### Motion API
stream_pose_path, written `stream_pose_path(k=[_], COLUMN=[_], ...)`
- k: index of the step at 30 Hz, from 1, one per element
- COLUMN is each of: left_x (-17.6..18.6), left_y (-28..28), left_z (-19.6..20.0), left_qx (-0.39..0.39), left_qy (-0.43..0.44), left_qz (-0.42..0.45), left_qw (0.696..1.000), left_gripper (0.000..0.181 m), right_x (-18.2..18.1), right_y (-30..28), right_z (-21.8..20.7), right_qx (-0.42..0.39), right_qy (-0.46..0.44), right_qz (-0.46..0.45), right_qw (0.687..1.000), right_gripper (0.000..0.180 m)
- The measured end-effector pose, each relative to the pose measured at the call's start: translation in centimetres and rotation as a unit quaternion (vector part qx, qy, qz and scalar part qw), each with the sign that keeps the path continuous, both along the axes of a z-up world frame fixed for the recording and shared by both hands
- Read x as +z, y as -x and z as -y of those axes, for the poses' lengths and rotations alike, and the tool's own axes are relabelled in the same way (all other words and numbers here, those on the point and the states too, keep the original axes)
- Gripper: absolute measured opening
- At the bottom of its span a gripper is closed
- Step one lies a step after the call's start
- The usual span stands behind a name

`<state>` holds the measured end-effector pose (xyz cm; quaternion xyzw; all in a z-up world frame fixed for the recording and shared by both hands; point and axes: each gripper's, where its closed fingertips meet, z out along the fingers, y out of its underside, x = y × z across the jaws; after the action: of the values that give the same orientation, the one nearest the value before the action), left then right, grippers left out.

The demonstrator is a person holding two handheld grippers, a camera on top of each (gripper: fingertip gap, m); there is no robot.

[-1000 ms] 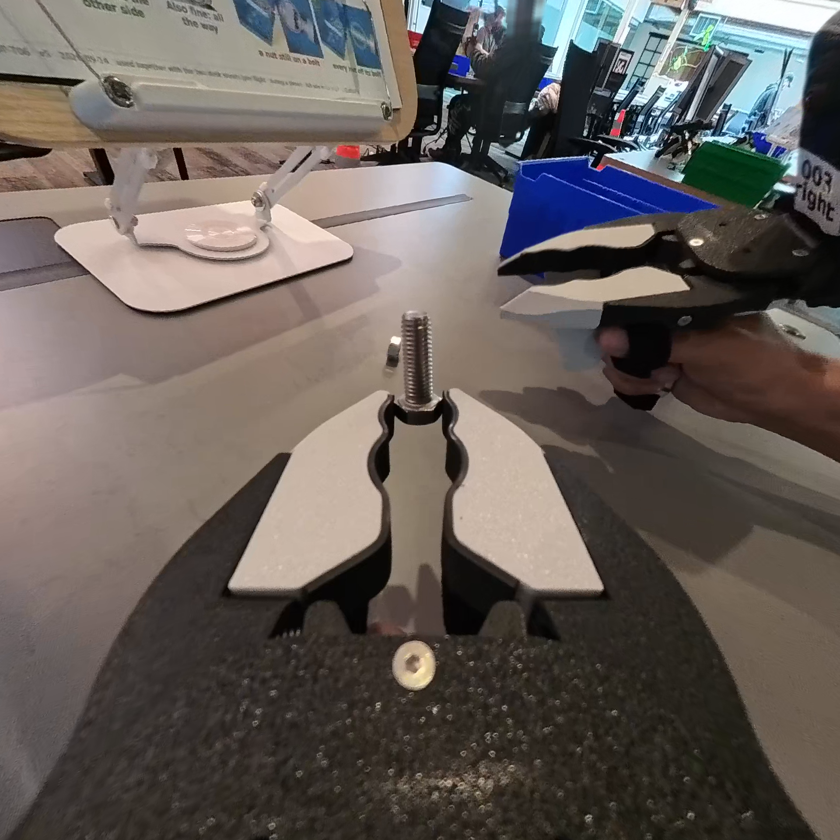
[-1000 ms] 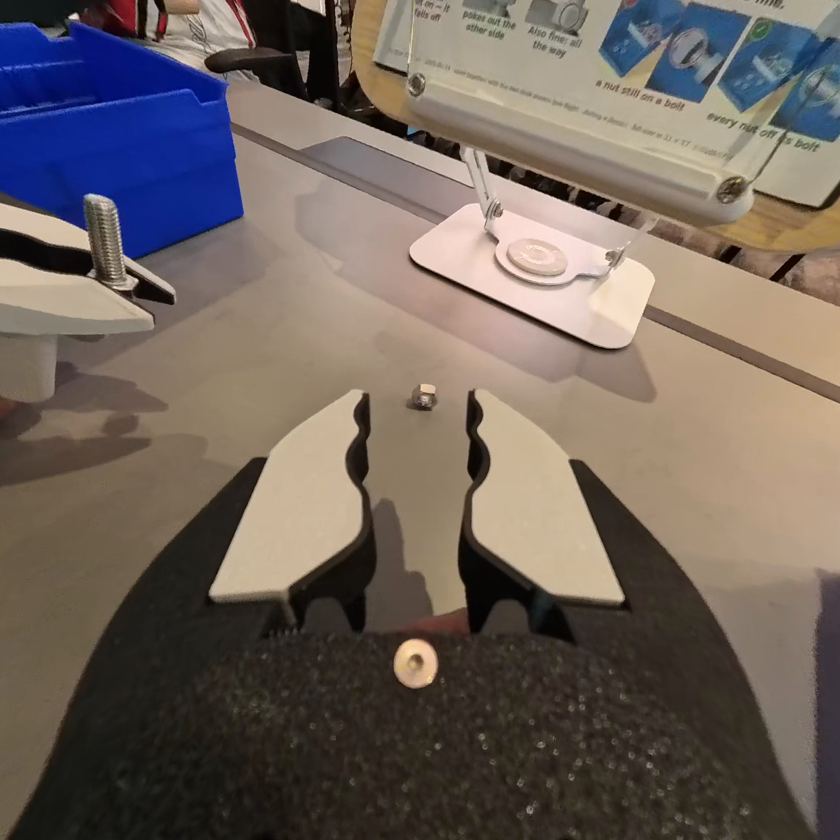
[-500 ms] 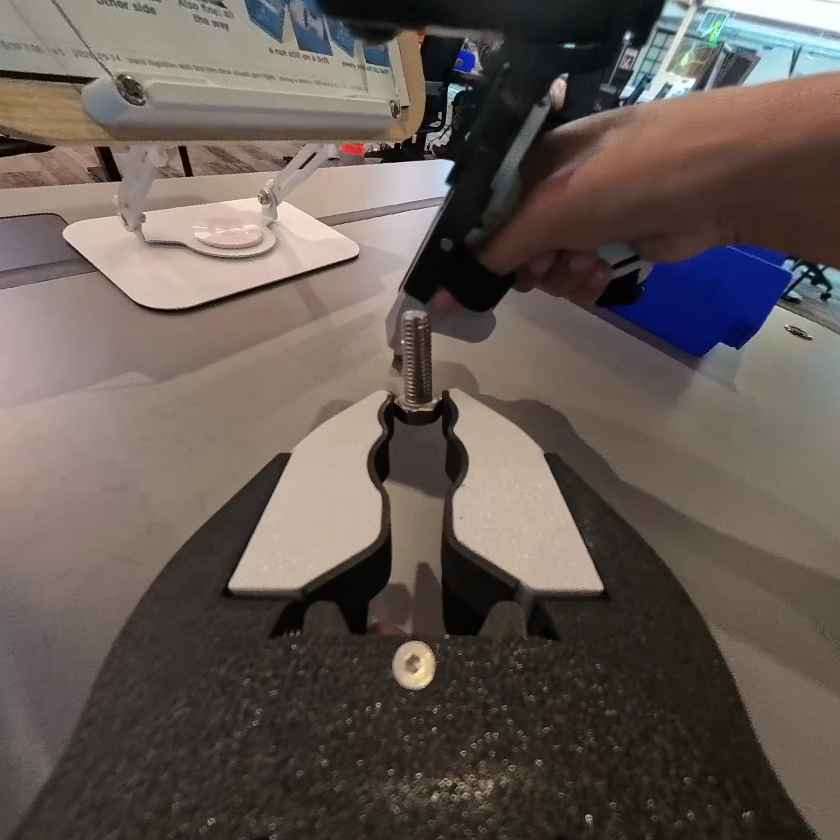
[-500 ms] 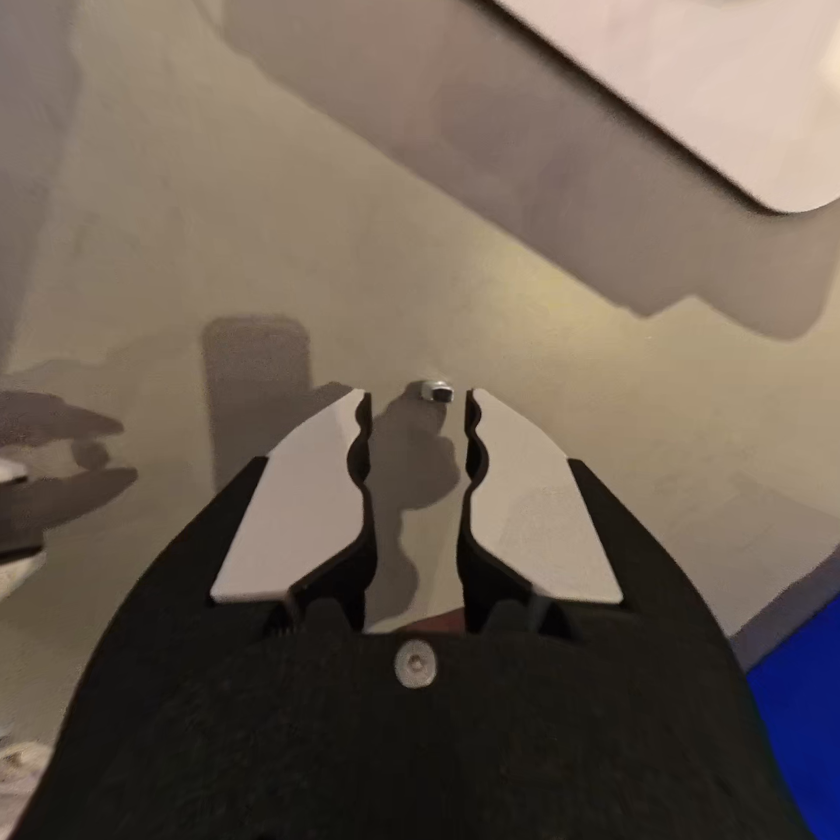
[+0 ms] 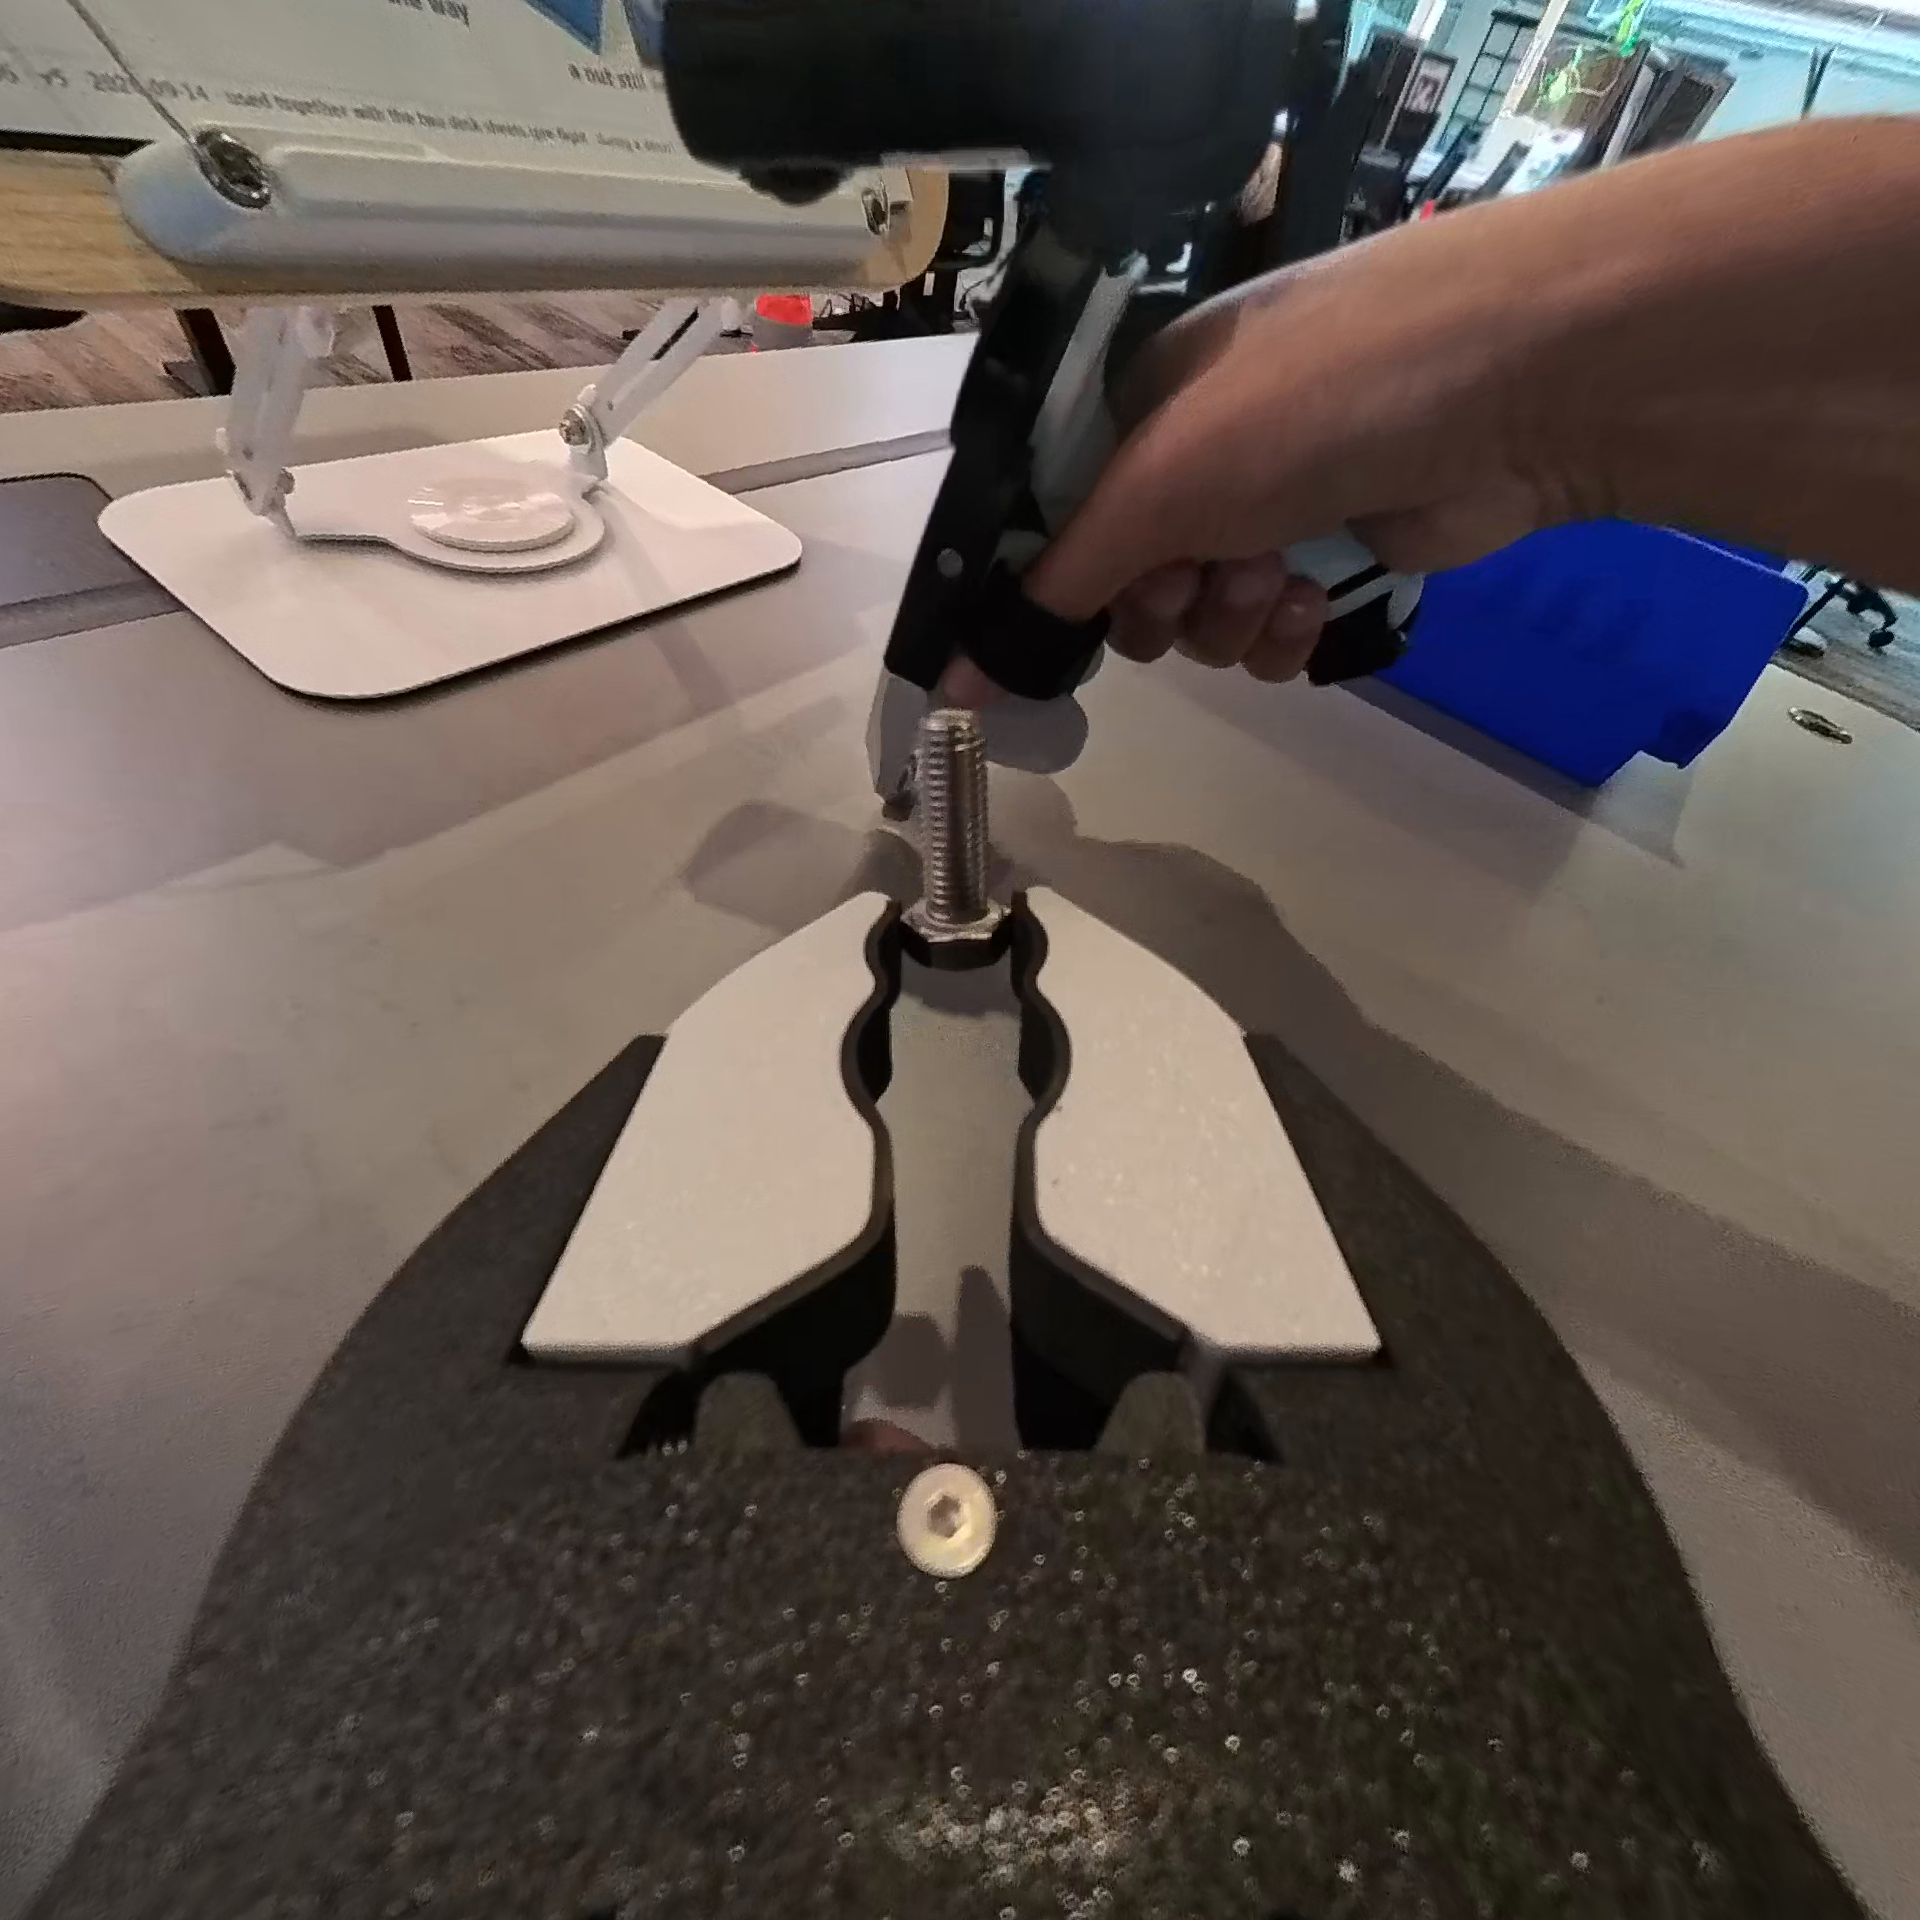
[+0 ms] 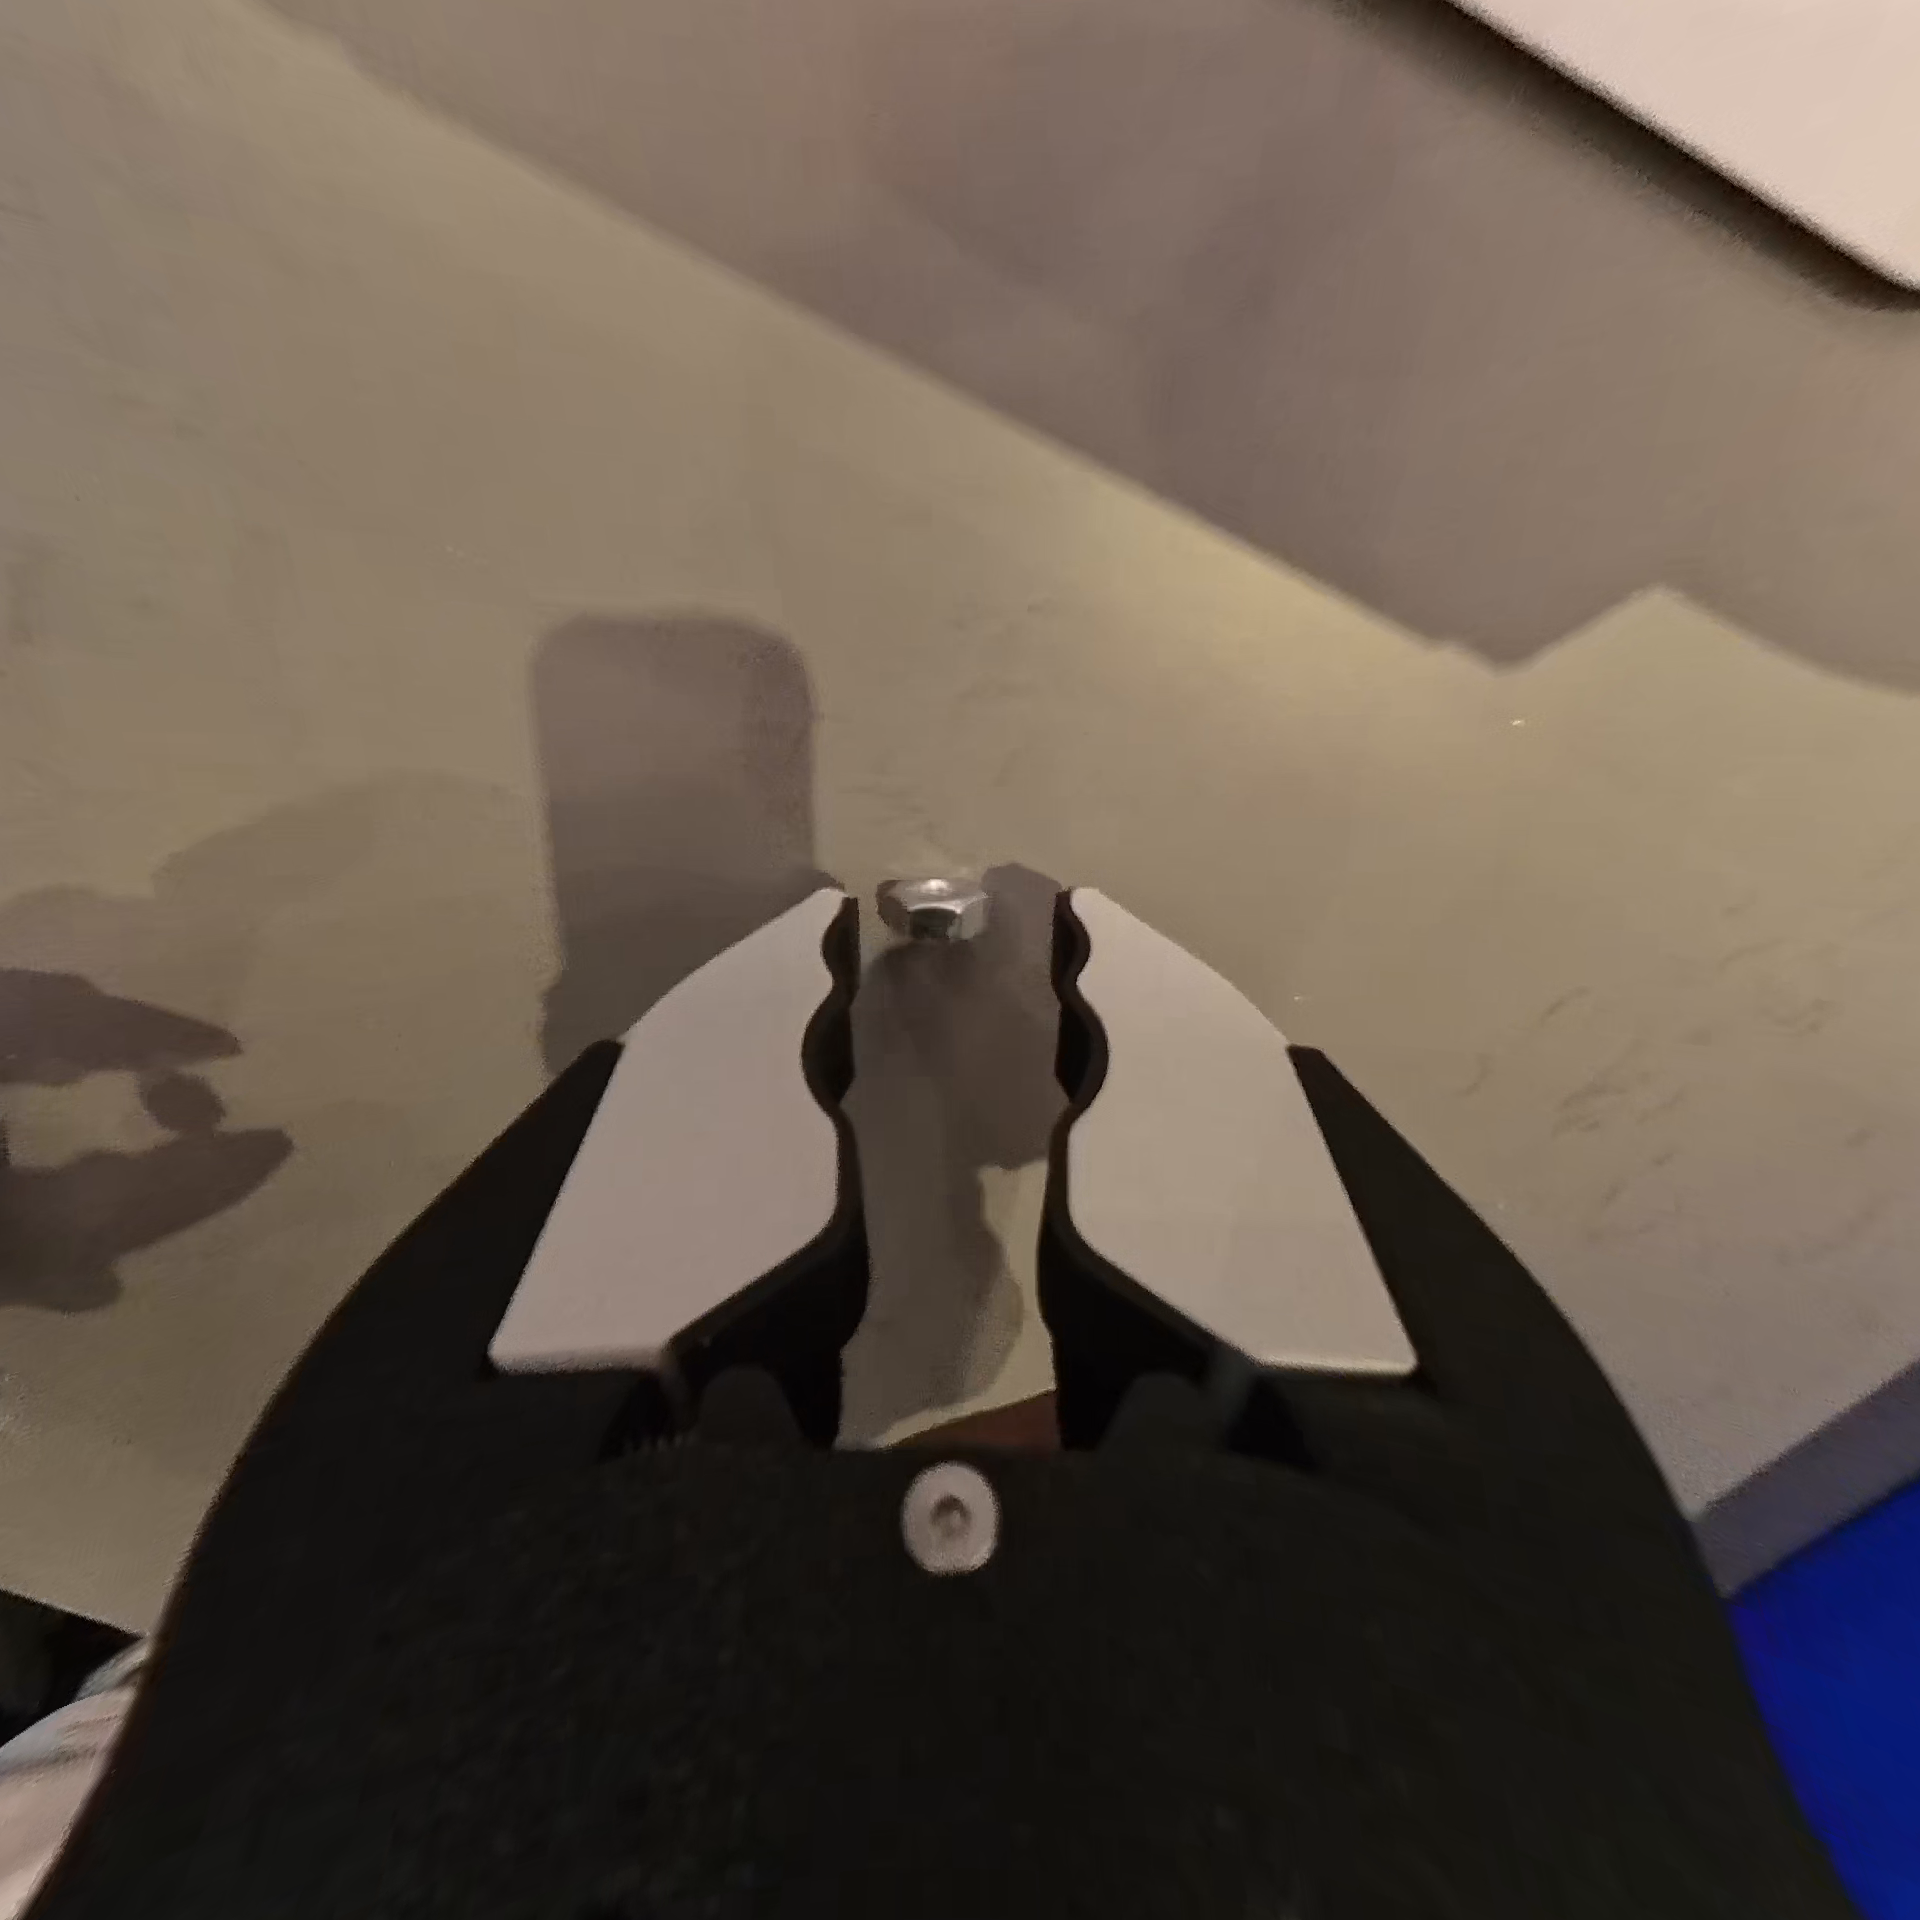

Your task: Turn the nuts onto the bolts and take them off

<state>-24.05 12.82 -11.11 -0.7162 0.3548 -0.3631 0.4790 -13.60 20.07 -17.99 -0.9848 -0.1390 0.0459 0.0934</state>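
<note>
My left gripper (image 5: 951, 920) is shut on the hex head of a steel bolt (image 5: 951, 805), which stands upright with its thread up. My right gripper (image 6: 954, 914) is open and points steeply down at the table. A small steel nut (image 6: 930, 909) lies on the table between its fingertips, close to the left one. In the left wrist view the right gripper (image 5: 914, 769) comes down just behind the bolt, held by a hand (image 5: 1351, 457), and the nut is hidden there.
A white stand base (image 5: 447, 561) carrying an instruction board (image 5: 468, 197) sits at the back left of the grey table (image 5: 312, 1039). A blue bin (image 5: 1600, 634) stands at the right, and its corner also shows in the right wrist view (image 6: 1829, 1621).
My right gripper swung from the right, tipped downward over the nut and dropped closer, so the nut now lies between its tips. My left gripper kept holding the bolt still.
</note>
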Motion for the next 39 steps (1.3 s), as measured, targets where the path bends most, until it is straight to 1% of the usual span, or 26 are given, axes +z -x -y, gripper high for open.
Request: stream_pose_path(k=[1,4,9,12,16,19,22,26,28,30,33,36,39], left_x=[0.0,-0.1,-0.2,-0.2,-0.3,-0.3,-0.2,-0.1,0.0,0.4,1.2,1.9,2.6], left_y=[0.0,0.0,-0.1,-0.1,-0.1,-0.1,0.0,0.0,0.0,0.0,-0.1,-0.5,-1.3], left_z=[0.0,0.0,0.0,0.0,0.0,0.0,0.0,-0.1,0.0,0.2,0.7,1.8,3.5], left_qx=[-0.001,-0.002,-0.003,-0.004,-0.005,-0.005,-0.003,-0.001,-0.003,-0.006,-0.020,-0.046,-0.089], left_qy=[0.000,0.002,0.003,0.004,0.005,0.004,0.003,-0.003,-0.008,-0.019,-0.024,-0.031,-0.023], left_qz=[-0.001,-0.001,-0.004,-0.004,-0.005,-0.005,-0.005,-0.004,-0.002,0.006,0.031,0.048,0.072], left_qw=[1.000,1.000,1.000,1.000,1.000,1.000,1.000,1.000,1.000,1.000,0.999,0.997,0.993], left_gripper=[0.020,0.020,0.019,0.019,0.019,0.019,0.019,0.019,0.019,0.019,0.019,0.019,0.019], right_x=[-0.2,-0.5,-0.8,-0.9,-0.8,-0.1,2.0,5.7,7.9,10.1,12.9,14.1,14.3], right_y=[-0.1,-0.2,0.0,0.0,0.2,0.4,1.6,3.2,3.9,4.1,3.8,3.0,2.1], right_z=[0.1,0.2,0.1,0.0,-0.4,-0.7,-0.6,1.5,3.5,5.8,9.1,11.8,13.1], right_qx=[-0.002,-0.001,0.003,0.003,0.015,0.033,0.086,0.167,0.214,0.238,0.248,0.243,0.240], right_qy=[0.002,0.004,0.006,0.003,-0.007,-0.032,-0.091,-0.208,-0.284,-0.356,-0.459,-0.508,-0.519], right_qz=[-0.006,-0.014,-0.016,-0.015,-0.022,-0.029,-0.057,-0.101,-0.130,-0.158,-0.204,-0.252,-0.294], right_qw=[1.000,1.000,1.000,1.000,1.000,0.999,0.990,0.958,0.926,0.889,0.828,0.787,0.766], right_gripper=[0.035,0.035,0.030,0.019,0.019,0.019,0.019,0.019,0.019,0.019,0.019,0.019,0.019])
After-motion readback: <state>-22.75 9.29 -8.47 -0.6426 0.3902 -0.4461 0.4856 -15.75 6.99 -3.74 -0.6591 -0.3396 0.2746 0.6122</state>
